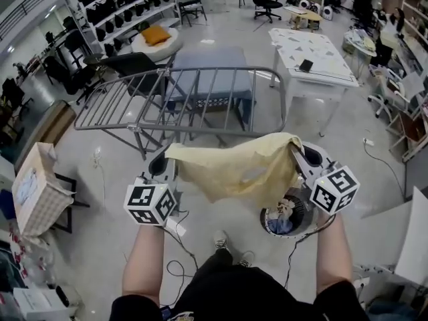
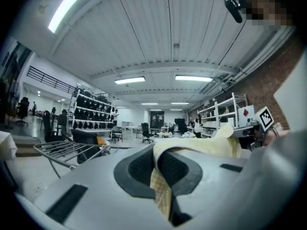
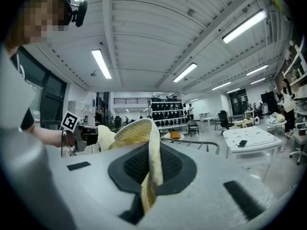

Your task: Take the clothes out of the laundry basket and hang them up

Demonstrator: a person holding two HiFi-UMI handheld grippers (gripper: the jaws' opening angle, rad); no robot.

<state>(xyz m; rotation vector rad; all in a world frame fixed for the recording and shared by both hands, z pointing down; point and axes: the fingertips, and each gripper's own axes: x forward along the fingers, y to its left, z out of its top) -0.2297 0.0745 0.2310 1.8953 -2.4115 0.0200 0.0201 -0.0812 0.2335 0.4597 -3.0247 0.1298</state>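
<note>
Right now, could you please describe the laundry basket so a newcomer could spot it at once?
Find the grey drying rack mid-floor, then look nearer the person, below the yellow cloth. The laundry basket stands on the floor there: round, with clothes inside, unlike the boxy woven hamper far left.

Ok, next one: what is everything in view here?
cloth: one, pale yellow, stretched between both grippers
drying rack: one, grey, ahead of the person
laundry basket: one, white, round, low right, clothes inside
table: one, white, right of rack
cushion: one, orange, far back left
bin: one, beige, left edge
left gripper: one, grey, shut on cloth's left corner
right gripper: one, grey, shut on cloth's right corner
</note>
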